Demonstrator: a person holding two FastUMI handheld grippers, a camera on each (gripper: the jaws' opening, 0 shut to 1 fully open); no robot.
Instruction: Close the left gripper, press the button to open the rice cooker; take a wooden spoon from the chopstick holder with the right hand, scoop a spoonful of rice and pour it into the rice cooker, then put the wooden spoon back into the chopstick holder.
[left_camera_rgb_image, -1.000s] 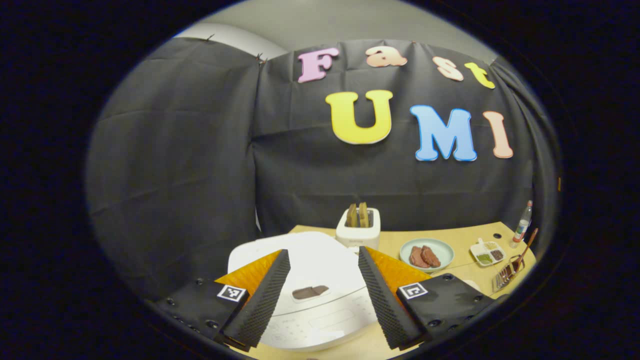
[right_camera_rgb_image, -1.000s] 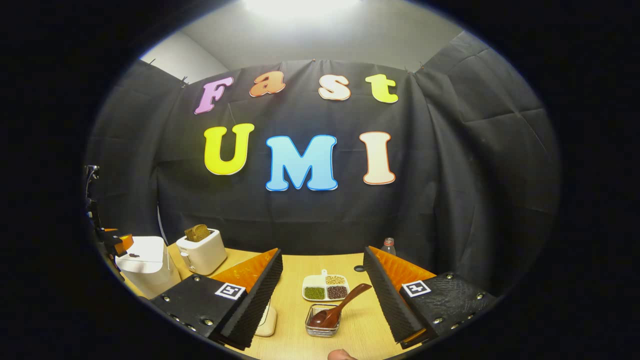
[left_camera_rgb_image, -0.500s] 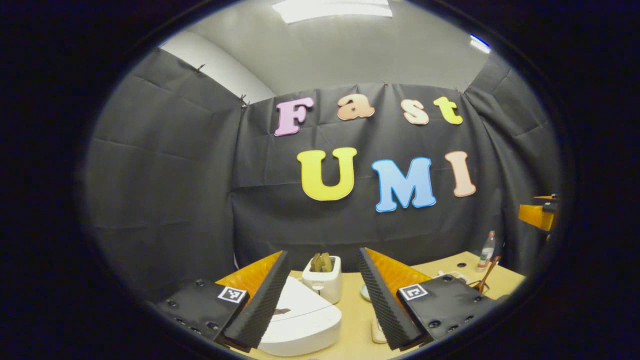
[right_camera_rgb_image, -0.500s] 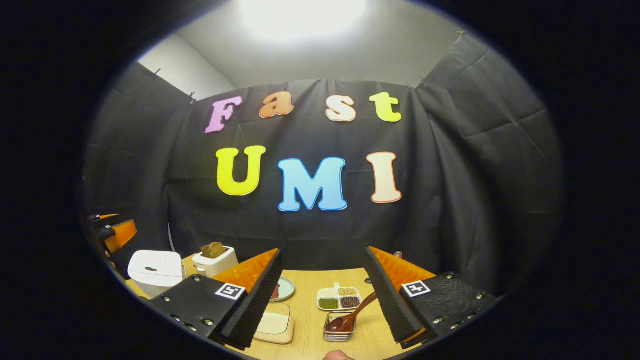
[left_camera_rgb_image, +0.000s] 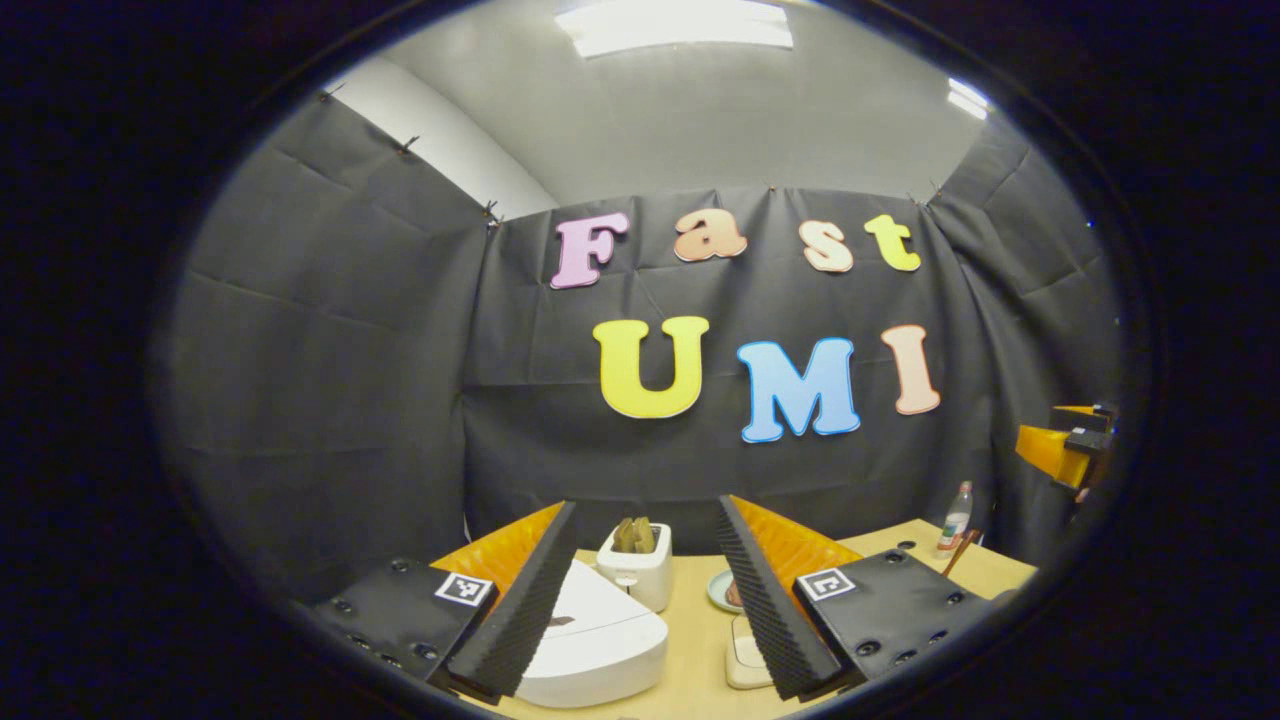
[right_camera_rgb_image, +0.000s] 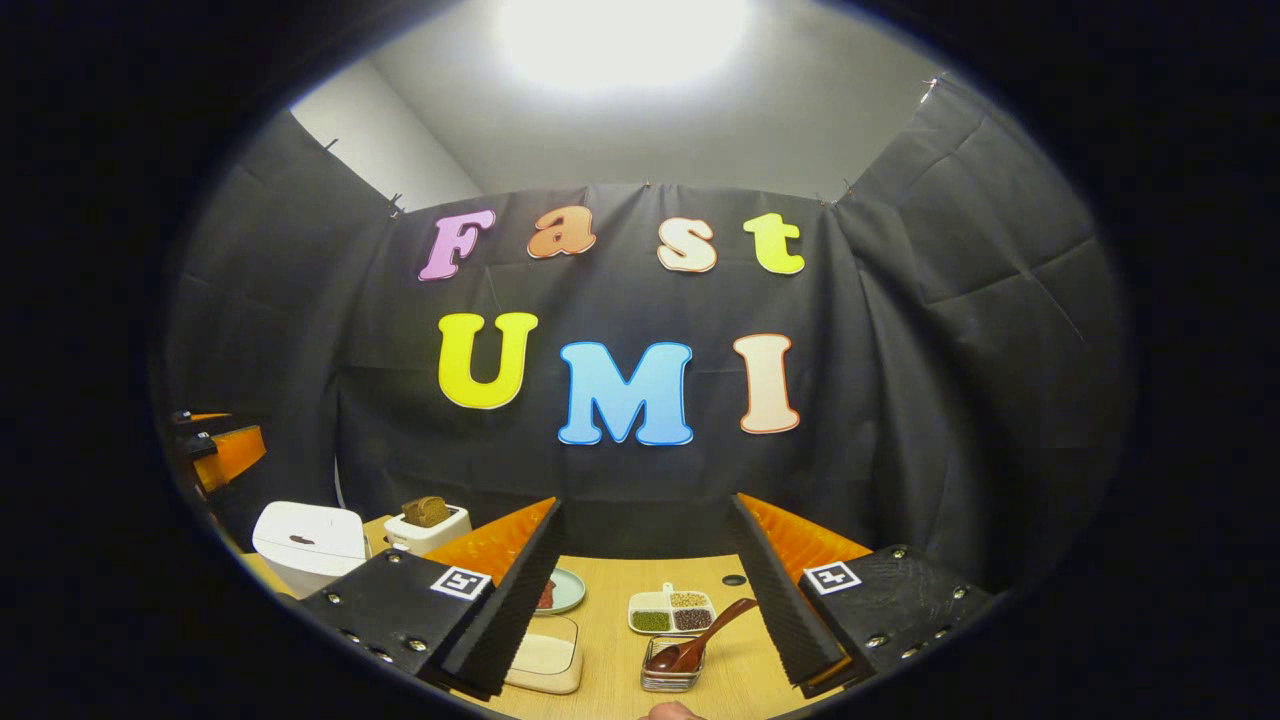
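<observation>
Beside the toaster (left_camera_rgb_image: 634, 574), white rice cooker (left_camera_rgb_image: 595, 645), lid shut

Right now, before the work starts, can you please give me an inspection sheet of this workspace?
Surface: wooden table, two round holes at the back.
Job's things: white cooker, lid shut; spoon leaning in the wire holder; rice box by the holder.
Clutter: toaster with bread, plate, three-part dish, bottle.
Grippers: left gripper raised behind the cooker, jaws open; right gripper above the holder, jaws open.
Cables: nothing seen.
Surroundings: black cloth walls, ceiling light.
</observation>
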